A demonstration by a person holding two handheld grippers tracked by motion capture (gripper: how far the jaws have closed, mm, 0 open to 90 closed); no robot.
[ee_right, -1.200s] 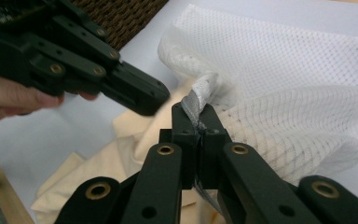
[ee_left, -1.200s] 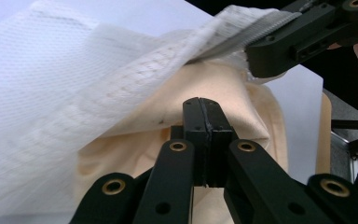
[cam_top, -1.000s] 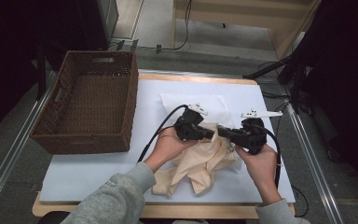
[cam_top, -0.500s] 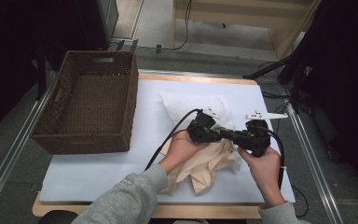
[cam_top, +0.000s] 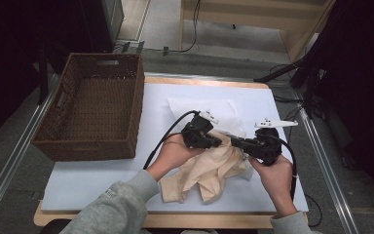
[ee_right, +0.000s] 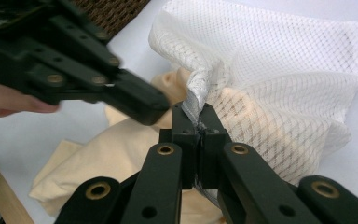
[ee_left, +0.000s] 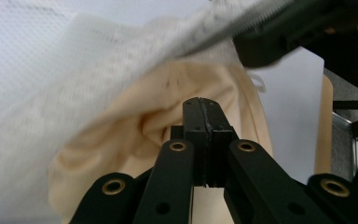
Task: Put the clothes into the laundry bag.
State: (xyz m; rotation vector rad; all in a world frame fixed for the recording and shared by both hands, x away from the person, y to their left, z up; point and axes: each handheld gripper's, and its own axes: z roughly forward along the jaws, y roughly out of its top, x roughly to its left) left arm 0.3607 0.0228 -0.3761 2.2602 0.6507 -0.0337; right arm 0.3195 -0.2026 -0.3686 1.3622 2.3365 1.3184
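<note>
Both hand-held grippers have shifted slightly rightward since the earlier frames, drawing close over the cloth. From the high view, the left hand-held gripper [cam_top: 216, 142] and right hand-held gripper [cam_top: 237, 142] nearly meet above one crumpled beige cotton garment [cam_top: 207, 170] on the white tabletop [cam_top: 102, 170]; one white mesh laundry bag [cam_top: 219, 109] lies just beyond them, one brown wicker basket [cam_top: 95, 109] well off to the left gripper's side. Left gripper view: jaws pressed together against the beige fabric; whether they pinch it I cannot tell. Right gripper view: jaws pinch the mesh bag's edge, lifting it, probably to open it for the garment.
</note>
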